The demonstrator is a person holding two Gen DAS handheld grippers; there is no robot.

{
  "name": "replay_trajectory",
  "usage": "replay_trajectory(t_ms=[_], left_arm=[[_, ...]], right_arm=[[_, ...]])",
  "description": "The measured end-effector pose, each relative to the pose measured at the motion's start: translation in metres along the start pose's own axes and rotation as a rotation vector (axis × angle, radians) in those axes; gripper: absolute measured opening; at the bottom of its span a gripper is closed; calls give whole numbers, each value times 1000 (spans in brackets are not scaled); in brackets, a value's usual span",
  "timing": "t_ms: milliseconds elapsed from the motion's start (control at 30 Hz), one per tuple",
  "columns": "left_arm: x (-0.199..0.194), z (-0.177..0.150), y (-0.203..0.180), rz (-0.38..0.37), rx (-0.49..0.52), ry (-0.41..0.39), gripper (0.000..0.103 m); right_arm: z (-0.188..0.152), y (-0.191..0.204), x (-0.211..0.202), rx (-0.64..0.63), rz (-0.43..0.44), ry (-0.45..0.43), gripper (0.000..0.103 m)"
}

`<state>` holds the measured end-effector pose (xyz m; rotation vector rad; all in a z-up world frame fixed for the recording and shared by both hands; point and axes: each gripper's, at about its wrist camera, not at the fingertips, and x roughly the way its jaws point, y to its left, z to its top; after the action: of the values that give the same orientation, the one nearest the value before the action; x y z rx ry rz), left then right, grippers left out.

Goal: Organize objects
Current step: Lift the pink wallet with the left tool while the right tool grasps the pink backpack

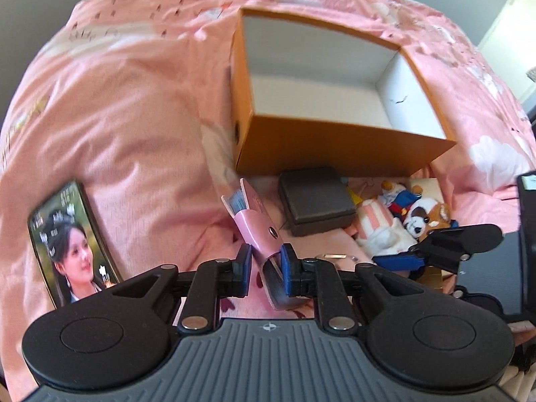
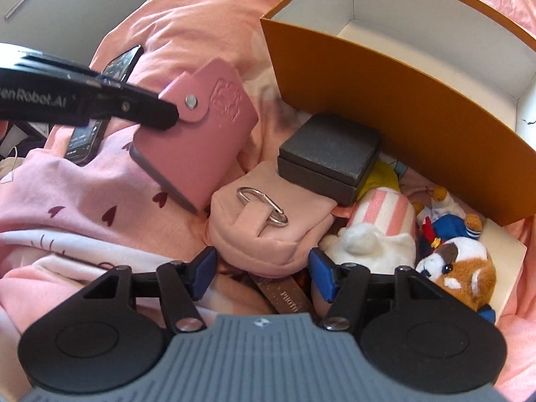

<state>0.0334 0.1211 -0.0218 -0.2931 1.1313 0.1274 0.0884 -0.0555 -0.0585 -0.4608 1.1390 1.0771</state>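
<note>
Left wrist: left claw (image 1: 264, 268) tilted down, clamping pink card holder (image 1: 256, 221); right claw (image 2: 261, 274) released, seemingly over pouch (image 2: 268, 221).

Whole scene is covered by a rumpled pink printed bedsheet (image 1: 134, 107). Pale grey wall (image 2: 77, 10) is seen behind; a daylit white door (image 1: 506, 23) is glimpsed far right.
</note>
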Motion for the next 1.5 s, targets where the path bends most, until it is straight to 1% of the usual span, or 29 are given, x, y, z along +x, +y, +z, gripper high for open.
replay_trajectory(t_ms=[100,167,233,267,300,333,467,500,600,667,767,867,900,967,1033,1100,1167,1200,1233,1267,1333,1367,1400,1500], left_arm=[[7,-1,3,38,-29,11,21],[12,-1,6,46,-60,17,24],[18,-1,10,29,-93,41,31],[22,-1,11,14,-102,57,34],[26,-2,12,12,-110,61,35],[27,-3,12,15,-116,56,36],[22,-4,10,16,-115,19,28],[19,-3,8,13,-106,9,27],[9,-1,0,15,-60,-20,24],[-1,0,-6,32,-19,-51,24],[-16,2,-12,22,23,-106,23],[-19,3,-19,0,47,-131,23],[-15,3,-20,-9,49,-132,23],[-4,3,-22,-11,38,-118,23],[6,2,-20,1,24,-118,23],[8,1,-18,0,7,-119,23],[7,1,-19,3,8,-122,23],[7,1,-20,8,10,-125,23],[6,1,-20,8,10,-126,23],[6,2,-21,7,10,-126,23],[7,2,-21,8,13,-127,23],[7,2,-22,10,16,-128,23],[8,2,-22,13,18,-127,23],[9,1,-23,18,23,-129,23]], right_arm=[[3,4,-2,-21,-20,-28,62],[6,4,-5,-30,-35,-53,62],[9,2,-8,-37,-44,-89,62],[11,1,-9,-38,-38,-105,60],[13,0,-9,-36,-25,-115,55],[14,-1,-8,-28,-5,-122,53],[16,-6,-9,6,-1,-145,41],[16,-6,-10,13,-2,-150,40],[15,-7,-23,28,3,-175,35],[17,-6,-37,35,0,-190,30],[21,-12,-61,63,28,-182,29],[26,-24,-78,122,60,-170,29],[28,-28,-79,135,53,-168,29],[34,-37,-69,156,8,-163,27],[39,-50,-54,209,14,-168,25],[43,-55,-44,226,-12,-207,25],[45,-56,-40,226,-59,-257,31],[45,-55,-40,226,-81,-277,31],[45,-54,-41,223,-92,-297,34],[44,-54,-45,225,-87,-314,43],[39,-57,-54,252,-77,-354,54],[37,-56,-58,259,-72,-365,55],[35,-55,-59,262,-68,-358,56],[29,-52,-45,268,-61,-294,56]])
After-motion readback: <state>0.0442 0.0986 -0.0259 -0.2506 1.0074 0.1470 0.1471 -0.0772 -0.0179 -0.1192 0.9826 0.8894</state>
